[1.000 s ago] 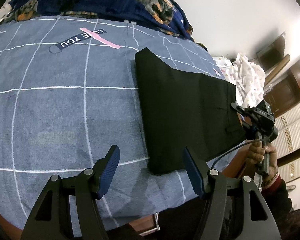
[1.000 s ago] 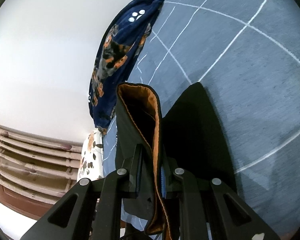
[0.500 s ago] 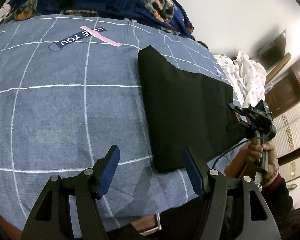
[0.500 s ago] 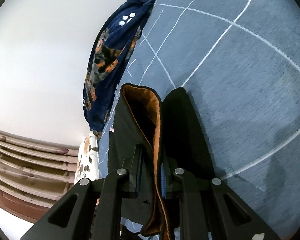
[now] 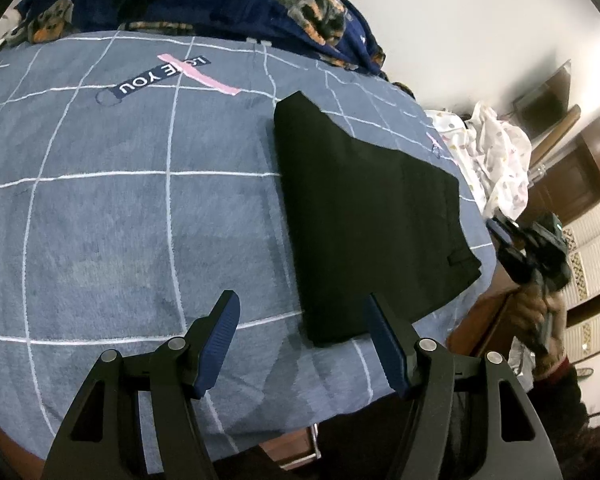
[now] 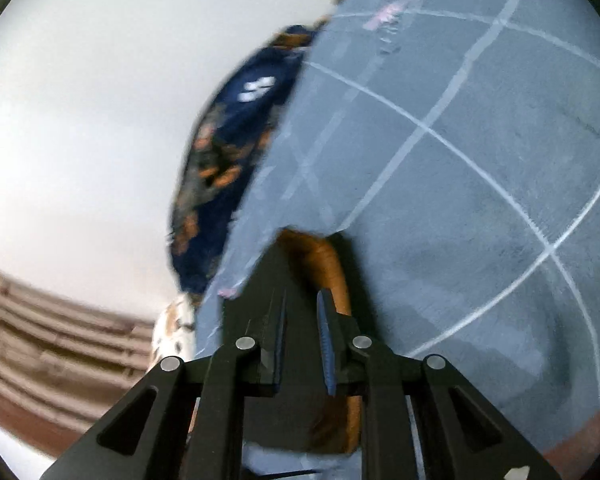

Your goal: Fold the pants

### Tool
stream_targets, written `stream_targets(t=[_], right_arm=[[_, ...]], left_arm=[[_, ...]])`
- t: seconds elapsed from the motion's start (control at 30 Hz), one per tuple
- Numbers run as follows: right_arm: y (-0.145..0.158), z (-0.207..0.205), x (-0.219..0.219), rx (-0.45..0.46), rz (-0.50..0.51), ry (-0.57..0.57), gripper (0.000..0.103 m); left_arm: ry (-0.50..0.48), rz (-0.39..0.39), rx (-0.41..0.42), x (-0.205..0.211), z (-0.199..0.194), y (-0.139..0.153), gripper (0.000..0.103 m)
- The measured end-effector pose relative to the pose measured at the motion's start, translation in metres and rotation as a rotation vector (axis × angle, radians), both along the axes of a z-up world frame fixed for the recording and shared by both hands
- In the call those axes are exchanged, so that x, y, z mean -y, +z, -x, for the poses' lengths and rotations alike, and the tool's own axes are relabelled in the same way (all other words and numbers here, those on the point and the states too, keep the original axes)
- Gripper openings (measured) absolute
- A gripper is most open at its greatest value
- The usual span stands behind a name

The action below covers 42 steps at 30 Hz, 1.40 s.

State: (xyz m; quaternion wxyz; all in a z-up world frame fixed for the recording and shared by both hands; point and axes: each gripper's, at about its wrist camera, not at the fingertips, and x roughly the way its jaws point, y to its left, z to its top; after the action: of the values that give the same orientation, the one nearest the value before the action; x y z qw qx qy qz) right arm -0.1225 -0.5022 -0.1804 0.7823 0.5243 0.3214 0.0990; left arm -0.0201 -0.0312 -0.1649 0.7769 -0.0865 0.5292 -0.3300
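Note:
Black pants (image 5: 364, 216), folded into a flat rectangle, lie on the blue checked bedsheet (image 5: 120, 220). My left gripper (image 5: 300, 300) hovers open over the sheet near the bed's front edge, just left of the pants' near corner, holding nothing. My right gripper (image 5: 500, 232) sits off the pants' right edge, apart from the cloth. In the blurred right wrist view its jaws (image 6: 302, 300) are opening, with a narrow gap between the pads. The waistband's orange lining (image 6: 320, 256) lies just beyond the fingertips, and the pads do not press on it.
A dark blue blanket (image 5: 220, 4) with an orange print is heaped along the far side of the bed. White patterned cloth (image 5: 500, 152) lies at the right end. Brown wooden furniture (image 5: 580, 184) stands beyond. The bed's wooden front edge (image 5: 292, 452) runs below my left gripper.
The right gripper let go of the waistband and drew back off the pants' right edge. The waistband dropped flat. The left gripper stayed still.

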Motion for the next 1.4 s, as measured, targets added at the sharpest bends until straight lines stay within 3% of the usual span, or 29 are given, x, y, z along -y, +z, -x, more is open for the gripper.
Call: stream_targets(t=[0.07, 0.17, 0.33, 0.6, 0.77, 0.87, 1.17, 1.23, 1.3, 1.4], right_arm=[[0.002, 0.016, -0.018, 0.019, -0.034, 0.084, 0.019], [-0.014, 0.033, -0.038, -0.038, -0.038, 0.129, 0.026], [-0.044, 0.039, -0.031, -0.118, -0.103, 0.072, 0.027], [-0.048, 0.019, -0.033, -0.160, -0.085, 0.064, 0.029], [-0.052, 0.019, -0.028, -0.178, -0.124, 0.040, 0.029], [-0.049, 0.021, -0.031, -0.176, -0.118, 0.067, 0.036], [-0.056, 0.017, -0.035, -0.210, -0.134, 0.051, 0.041], [-0.057, 0.013, -0.037, -0.216, -0.119, 0.045, 0.038], [-0.052, 0.008, -0.040, -0.231, -0.045, 0.049, 0.015], [-0.040, 0.009, -0.043, -0.194, 0.008, 0.041, 0.013]], left_arm=[[0.001, 0.015, -0.003, 0.000, 0.000, 0.001, 0.066], [-0.002, 0.020, -0.016, 0.001, 0.000, -0.001, 0.066], [-0.014, 0.002, -0.024, 0.004, 0.000, -0.005, 0.066], [0.001, 0.007, -0.032, 0.002, -0.001, -0.007, 0.067], [0.004, 0.003, -0.045, 0.001, -0.001, -0.008, 0.067], [0.006, 0.005, -0.042, 0.001, -0.001, -0.008, 0.068], [0.008, 0.007, -0.047, 0.003, -0.002, -0.010, 0.069], [0.006, 0.004, -0.053, 0.003, -0.002, -0.010, 0.069], [0.006, -0.003, -0.059, 0.003, -0.002, -0.011, 0.069], [0.009, -0.006, -0.055, 0.002, -0.003, -0.010, 0.069]])
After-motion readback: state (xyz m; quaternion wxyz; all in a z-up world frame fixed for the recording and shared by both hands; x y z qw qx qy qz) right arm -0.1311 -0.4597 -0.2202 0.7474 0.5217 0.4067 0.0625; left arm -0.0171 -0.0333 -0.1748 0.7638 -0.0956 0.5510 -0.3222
